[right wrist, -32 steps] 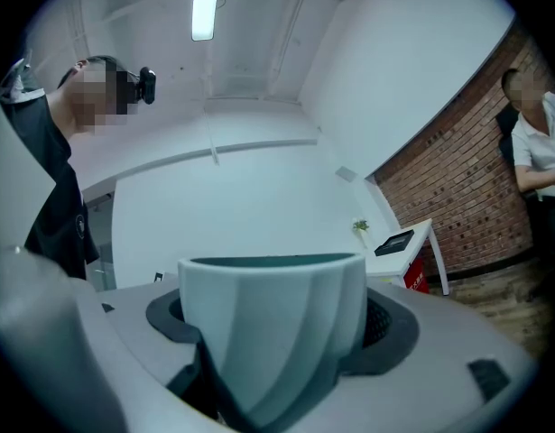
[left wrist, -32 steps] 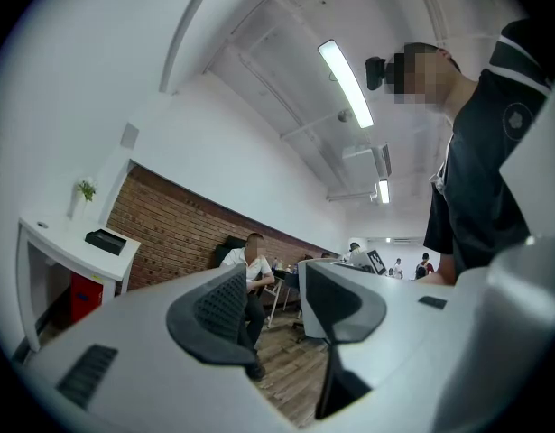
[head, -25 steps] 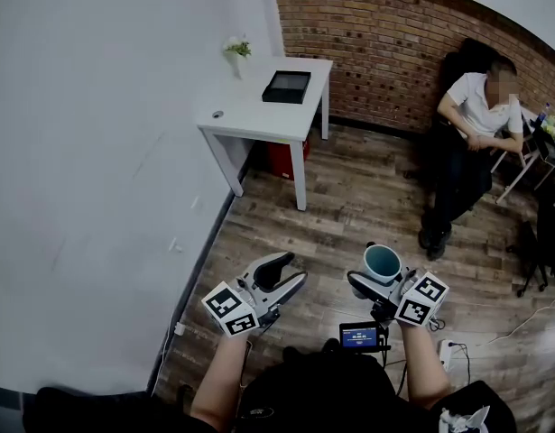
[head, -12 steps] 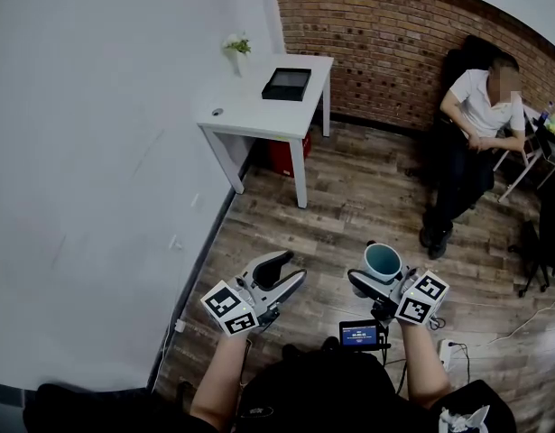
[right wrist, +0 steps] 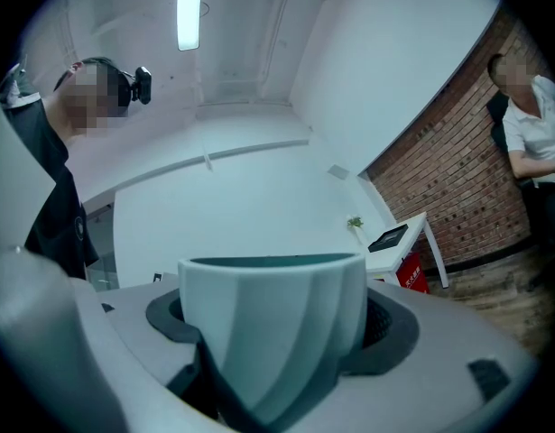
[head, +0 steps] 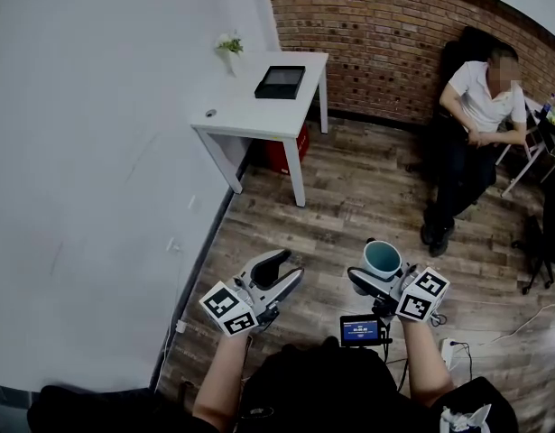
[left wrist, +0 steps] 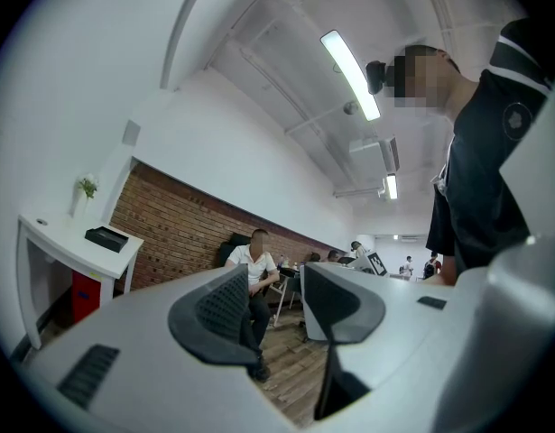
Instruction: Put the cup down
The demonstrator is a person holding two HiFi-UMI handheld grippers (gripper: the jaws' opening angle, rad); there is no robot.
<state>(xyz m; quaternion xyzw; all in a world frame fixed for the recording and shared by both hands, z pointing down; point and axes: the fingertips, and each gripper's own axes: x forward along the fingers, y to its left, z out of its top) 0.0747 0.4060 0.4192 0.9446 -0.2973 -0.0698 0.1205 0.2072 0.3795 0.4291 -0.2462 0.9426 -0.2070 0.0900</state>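
A pale teal cup (head: 383,260) with a dark teal inside is held upright over the wooden floor by my right gripper (head: 374,279), which is shut on it. In the right gripper view the cup (right wrist: 275,332) fills the space between the two jaws, rim level. My left gripper (head: 279,272) hangs beside it at the left, open, with nothing between its fingers (left wrist: 225,311). A white table (head: 232,115) stands far ahead against the white wall, well beyond both grippers.
On the white table lie a black tray (head: 280,81), a small potted plant (head: 227,46) and a small round object (head: 210,113). A red bin (head: 282,156) sits under it. A person (head: 471,124) sits by the brick wall at right. Cables and a power strip (head: 447,350) lie near my feet.
The head view has shifted slightly, so the table and seated person sit a little higher and to the left. Both grippers and the cup keep their places.
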